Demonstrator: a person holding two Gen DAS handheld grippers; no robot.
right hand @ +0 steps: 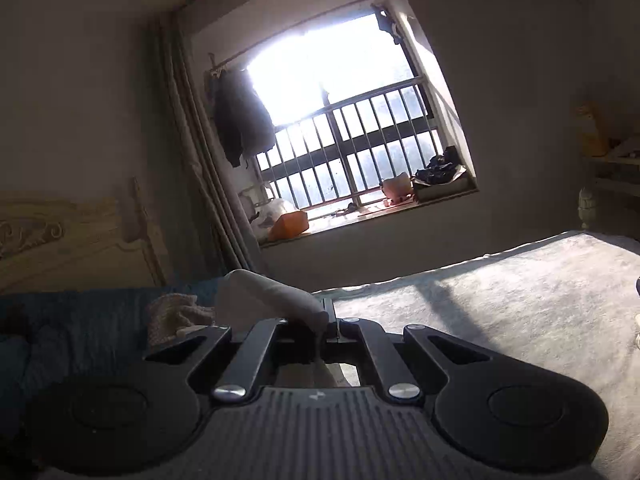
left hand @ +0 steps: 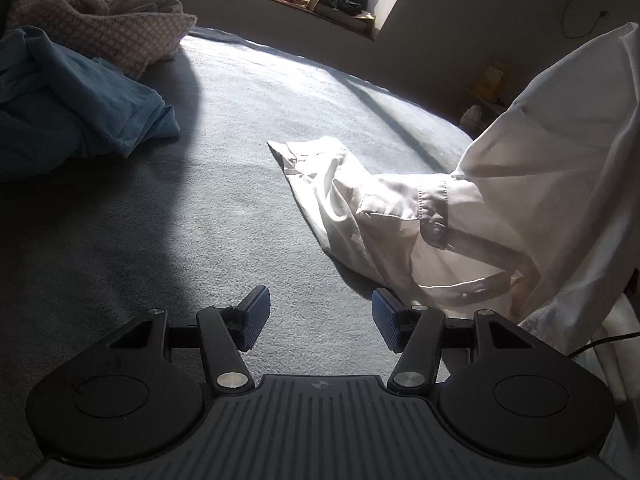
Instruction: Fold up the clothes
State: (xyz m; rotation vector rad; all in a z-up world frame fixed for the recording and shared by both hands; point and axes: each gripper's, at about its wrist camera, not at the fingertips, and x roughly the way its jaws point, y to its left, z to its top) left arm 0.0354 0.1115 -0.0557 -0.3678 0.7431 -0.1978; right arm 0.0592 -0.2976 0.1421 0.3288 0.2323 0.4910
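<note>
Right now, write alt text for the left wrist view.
The left gripper hovers with jaws open over a grey bed cover. To its right a white shirt is partly lifted, its lower part trailing on the cover; crumpled blue clothing lies at far left.

Grey bed (left hand: 248, 92), white shirt (left hand: 360, 200) lying partly (sleeve end), blue garment (left hand: 80, 112), houndstooth cloth (left hand: 104, 28)

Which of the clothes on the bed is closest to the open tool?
The white shirt. Its cuff lies just beside the left tool; the blue garment and checked cloth are farther away.
</note>
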